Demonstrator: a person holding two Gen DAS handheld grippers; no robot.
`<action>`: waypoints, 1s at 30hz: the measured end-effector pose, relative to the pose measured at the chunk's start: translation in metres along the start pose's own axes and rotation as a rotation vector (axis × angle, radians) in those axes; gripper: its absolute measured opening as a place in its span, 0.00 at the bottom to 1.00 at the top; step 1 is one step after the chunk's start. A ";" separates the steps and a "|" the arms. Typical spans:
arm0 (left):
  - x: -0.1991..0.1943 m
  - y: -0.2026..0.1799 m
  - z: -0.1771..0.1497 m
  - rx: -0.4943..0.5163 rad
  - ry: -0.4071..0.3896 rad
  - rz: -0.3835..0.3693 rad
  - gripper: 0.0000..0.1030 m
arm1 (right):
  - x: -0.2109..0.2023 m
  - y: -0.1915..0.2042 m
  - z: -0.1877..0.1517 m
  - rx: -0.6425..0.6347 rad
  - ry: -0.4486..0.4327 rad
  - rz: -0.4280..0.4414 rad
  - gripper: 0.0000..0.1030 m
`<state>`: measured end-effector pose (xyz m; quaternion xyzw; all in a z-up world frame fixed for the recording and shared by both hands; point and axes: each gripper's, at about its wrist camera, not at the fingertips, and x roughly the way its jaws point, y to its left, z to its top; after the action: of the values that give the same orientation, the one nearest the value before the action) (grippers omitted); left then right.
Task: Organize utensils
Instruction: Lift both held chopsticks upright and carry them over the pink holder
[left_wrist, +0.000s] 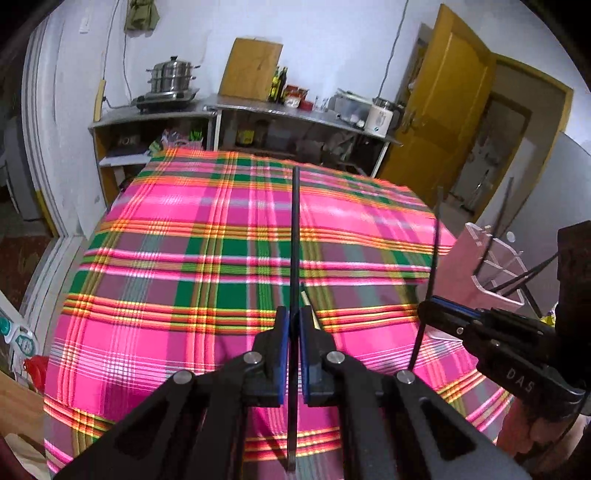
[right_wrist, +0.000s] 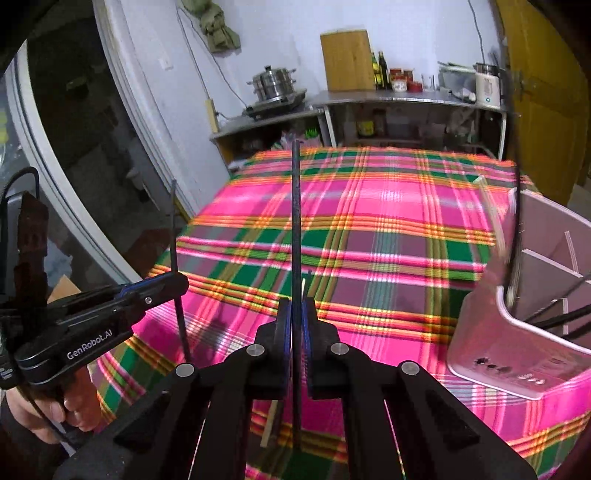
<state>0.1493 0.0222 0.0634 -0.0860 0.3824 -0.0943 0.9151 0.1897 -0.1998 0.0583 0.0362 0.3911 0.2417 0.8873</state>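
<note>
My left gripper (left_wrist: 293, 312) is shut on a thin black chopstick (left_wrist: 295, 229) that points away over the plaid tablecloth (left_wrist: 184, 258). In the right wrist view my right gripper (right_wrist: 295, 303) is shut on a second black chopstick (right_wrist: 295, 221). Each gripper shows in the other's view: the right gripper (left_wrist: 424, 309) at the right with its stick upright, the left gripper (right_wrist: 180, 283) at the left with its chopstick (right_wrist: 173, 229). A pale pink utensil holder (right_wrist: 480, 332) with dividers stands at the right on the table and holds several black chopsticks. A light wooden chopstick (right_wrist: 271, 424) lies on the cloth under the right gripper.
The utensil holder (left_wrist: 458, 266) sits near the table's right edge. Beyond the table stand steel shelves (left_wrist: 155, 114) with a steamer pot (left_wrist: 171, 79), a cutting board (left_wrist: 251, 70), bottles and a kettle. A yellow door (left_wrist: 439, 110) is at the back right. A hand (right_wrist: 55, 410) grips the left tool.
</note>
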 end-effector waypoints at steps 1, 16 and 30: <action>-0.004 -0.002 0.002 0.005 -0.007 -0.004 0.06 | -0.006 -0.001 0.001 0.000 -0.010 0.001 0.05; -0.042 -0.034 0.010 0.044 -0.051 -0.085 0.06 | -0.081 -0.013 -0.007 0.041 -0.137 -0.024 0.05; -0.030 -0.095 -0.002 0.107 0.036 -0.231 0.06 | -0.128 -0.055 -0.036 0.141 -0.180 -0.094 0.05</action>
<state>0.1170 -0.0629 0.1045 -0.0789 0.3807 -0.2207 0.8945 0.1119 -0.3119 0.1059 0.1017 0.3273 0.1676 0.9244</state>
